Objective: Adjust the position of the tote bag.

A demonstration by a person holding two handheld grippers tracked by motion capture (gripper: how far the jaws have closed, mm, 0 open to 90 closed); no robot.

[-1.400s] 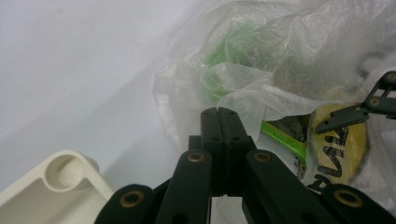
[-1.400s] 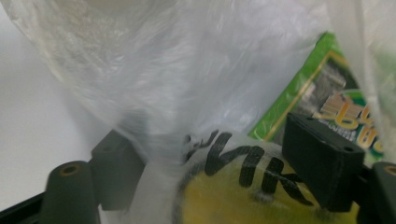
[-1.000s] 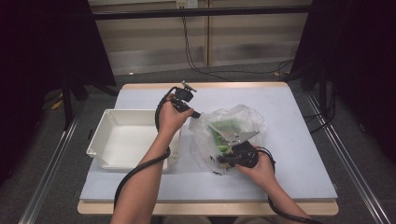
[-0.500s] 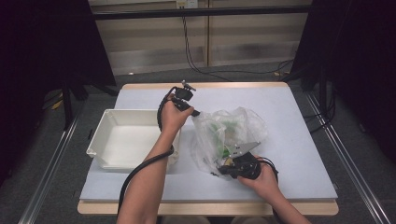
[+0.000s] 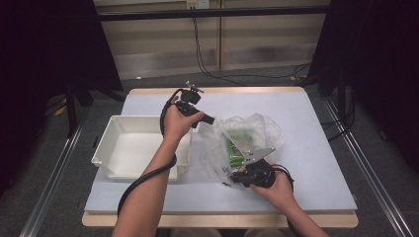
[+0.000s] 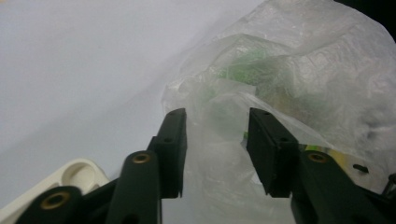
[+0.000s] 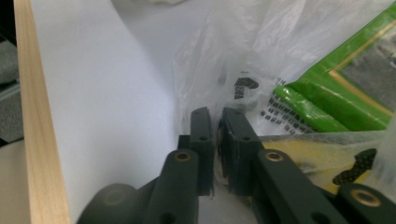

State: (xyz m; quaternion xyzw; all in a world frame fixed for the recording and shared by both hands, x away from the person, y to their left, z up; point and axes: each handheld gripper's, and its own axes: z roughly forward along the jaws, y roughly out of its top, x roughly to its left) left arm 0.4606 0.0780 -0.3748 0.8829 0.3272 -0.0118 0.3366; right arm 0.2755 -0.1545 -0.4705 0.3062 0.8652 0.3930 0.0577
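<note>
A clear plastic bag (image 5: 247, 140) lies crumpled on the table's middle, with green packets (image 5: 236, 148) inside it. My right gripper (image 5: 236, 174) sits at the bag's near edge, its jaws shut on the thin plastic film (image 7: 212, 100); a green packet (image 7: 345, 93) lies just beyond. My left gripper (image 5: 210, 120) hovers at the bag's far-left side. Its jaws stand open around a fold of the bag (image 6: 219, 140) without pinching it.
A white rectangular tray (image 5: 141, 148) sits left of the bag, its corner (image 6: 79, 175) below my left gripper. The light table (image 5: 306, 123) has a wooden front edge (image 7: 35, 116) close to my right gripper. Cables trail from both grippers.
My right gripper has slid toward the table's near edge, pulling the bag's near side with it. The left gripper has stayed at the bag's far-left side.
</note>
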